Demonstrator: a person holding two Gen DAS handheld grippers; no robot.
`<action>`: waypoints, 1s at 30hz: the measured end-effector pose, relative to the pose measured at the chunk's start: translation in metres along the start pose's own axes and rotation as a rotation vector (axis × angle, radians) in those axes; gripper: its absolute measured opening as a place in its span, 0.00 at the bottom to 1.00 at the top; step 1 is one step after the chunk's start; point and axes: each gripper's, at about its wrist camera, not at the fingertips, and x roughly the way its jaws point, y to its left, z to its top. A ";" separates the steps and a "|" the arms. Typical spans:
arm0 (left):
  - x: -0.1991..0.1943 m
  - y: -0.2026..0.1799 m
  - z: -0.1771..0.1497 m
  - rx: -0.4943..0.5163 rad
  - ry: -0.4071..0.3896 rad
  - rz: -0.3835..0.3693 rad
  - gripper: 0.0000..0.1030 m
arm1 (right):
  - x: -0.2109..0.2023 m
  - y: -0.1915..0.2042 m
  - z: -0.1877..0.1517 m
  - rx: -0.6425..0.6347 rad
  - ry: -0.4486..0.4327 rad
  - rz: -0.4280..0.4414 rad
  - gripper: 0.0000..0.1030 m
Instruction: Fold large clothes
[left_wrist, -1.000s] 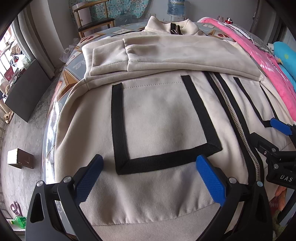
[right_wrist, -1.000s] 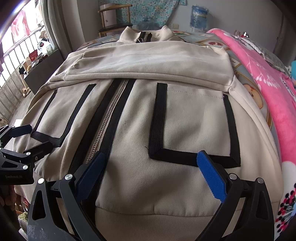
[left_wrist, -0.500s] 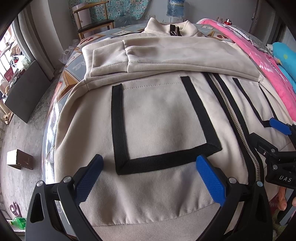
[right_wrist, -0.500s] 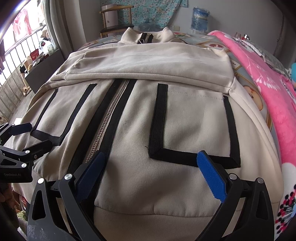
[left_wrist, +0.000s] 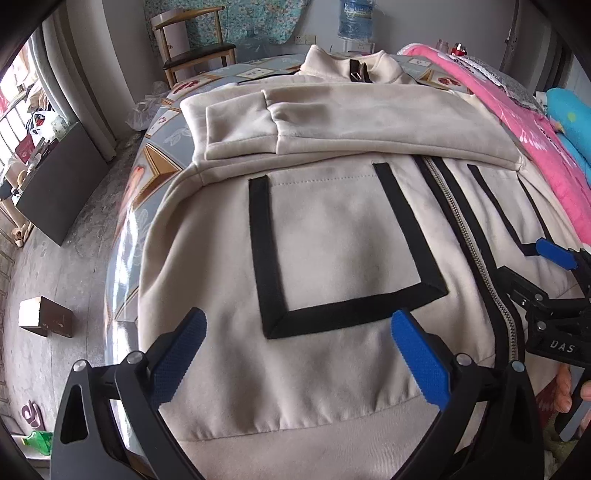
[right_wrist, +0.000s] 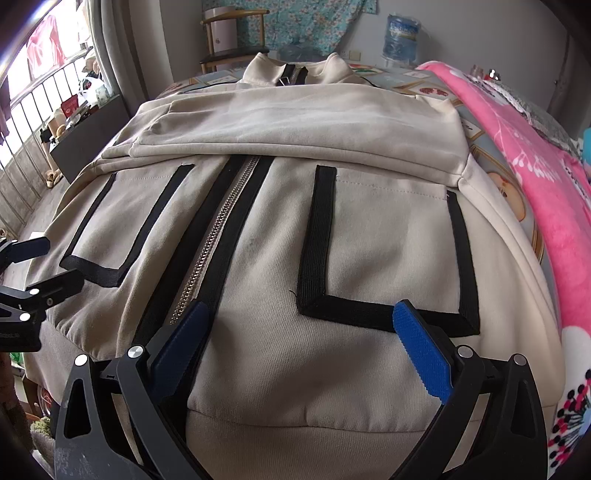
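Left wrist view shows one cream jacket (left_wrist: 332, 251) spread front-up across the bed (left_wrist: 147, 177), its collar at the far edge and hem at the near edge. Two sleeves are folded across the chest, two black-trimmed pockets (left_wrist: 332, 258) flank one central zipper (left_wrist: 476, 254). Both grippers hover level over the hem, side by side: the left gripper (left_wrist: 295, 354) with jaws spread wide and empty above the pocket, the right gripper (right_wrist: 299, 343) likewise parted, straddling the fabric between zipper and pocket. One pink blanket (right_wrist: 535, 166) lies along the bed's right edge. One wooden chair (left_wrist: 195, 48) and one water bottle (right_wrist: 400, 33) stand by the far wall.
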 end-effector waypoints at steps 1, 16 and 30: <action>-0.005 0.004 -0.002 -0.001 -0.008 0.003 0.96 | 0.000 0.000 0.000 -0.001 0.000 0.000 0.94; -0.078 0.054 -0.111 -0.036 0.021 -0.062 0.90 | 0.002 -0.001 0.003 -0.025 0.018 0.013 0.94; -0.038 0.069 -0.129 -0.136 0.101 -0.270 0.61 | 0.003 -0.001 0.005 -0.025 0.027 0.011 0.94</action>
